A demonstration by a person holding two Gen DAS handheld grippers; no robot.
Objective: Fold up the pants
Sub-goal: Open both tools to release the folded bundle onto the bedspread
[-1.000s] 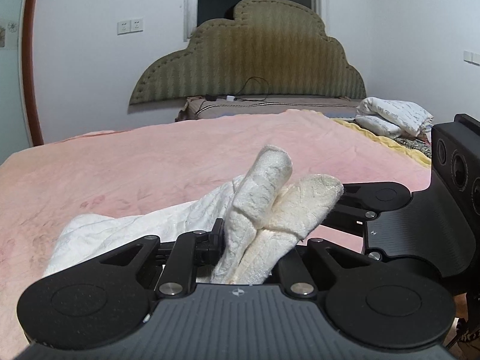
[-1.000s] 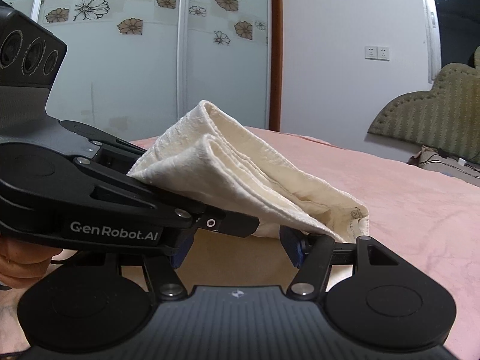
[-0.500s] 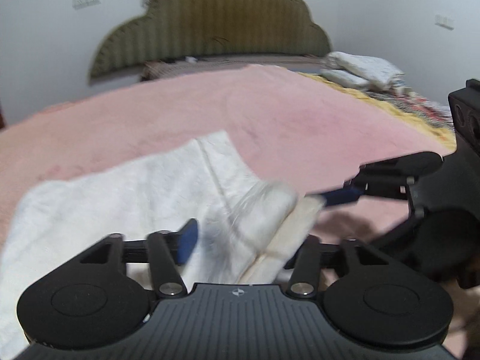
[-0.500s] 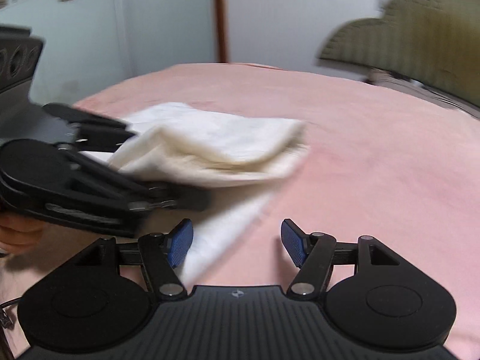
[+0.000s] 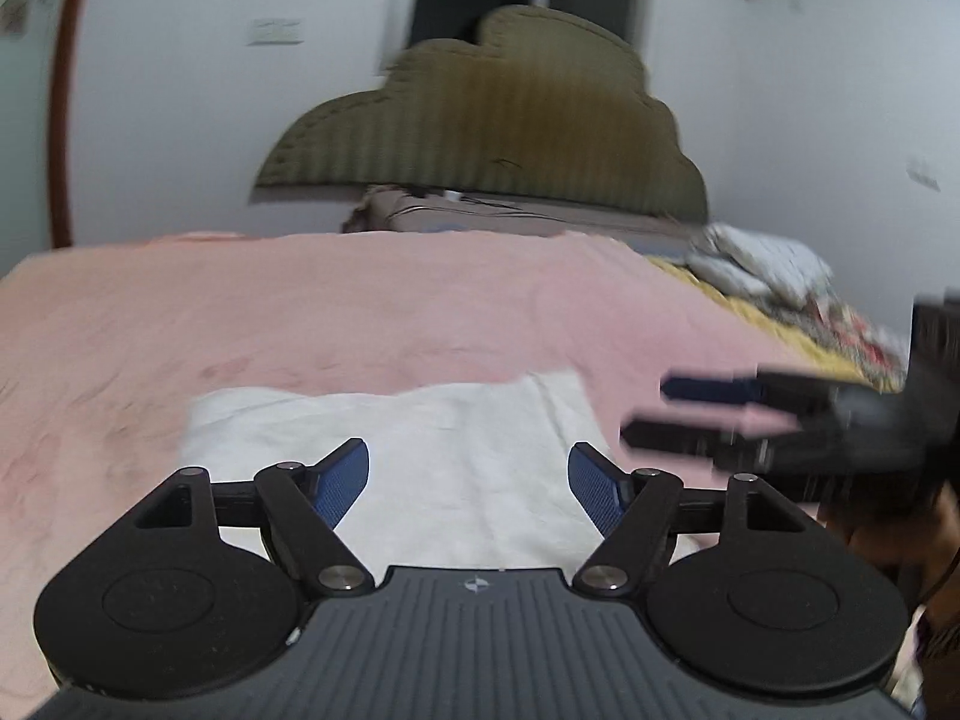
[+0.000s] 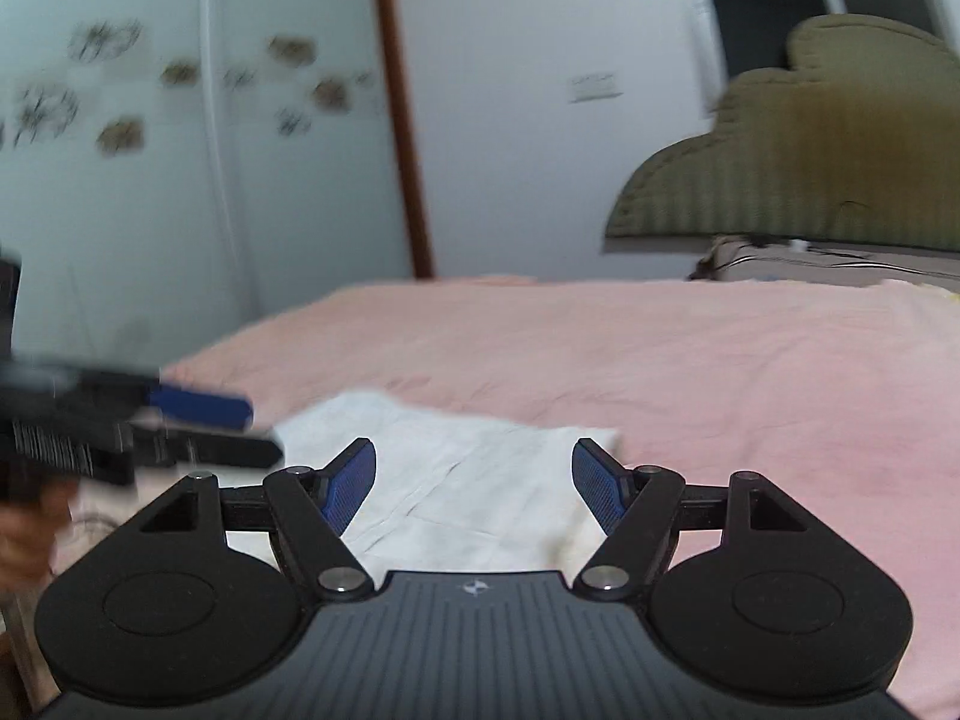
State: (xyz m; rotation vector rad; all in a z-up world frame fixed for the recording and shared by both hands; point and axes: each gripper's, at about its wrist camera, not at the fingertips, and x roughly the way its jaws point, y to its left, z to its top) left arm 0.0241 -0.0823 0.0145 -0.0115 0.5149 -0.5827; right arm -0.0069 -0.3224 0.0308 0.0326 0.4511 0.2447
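The white pants (image 5: 420, 450) lie folded flat on the pink bedspread (image 5: 300, 312), just ahead of both grippers. My left gripper (image 5: 468, 477) is open and empty, its blue pads above the near part of the cloth. My right gripper (image 6: 474, 477) is open and empty, over the cloth's right part (image 6: 480, 480). The right gripper also shows blurred at the right of the left wrist view (image 5: 720, 414). The left gripper shows blurred at the left of the right wrist view (image 6: 198, 420).
An olive padded headboard (image 5: 498, 120) stands at the far end of the bed. Folded white bedding (image 5: 756, 264) lies at the far right on a yellow patterned cover. A wardrobe with flower decals (image 6: 150, 120) stands at the left.
Both grippers have let go of the pants and opened. The cloth now lies flat on the bed. Both grippers have drawn back from it.
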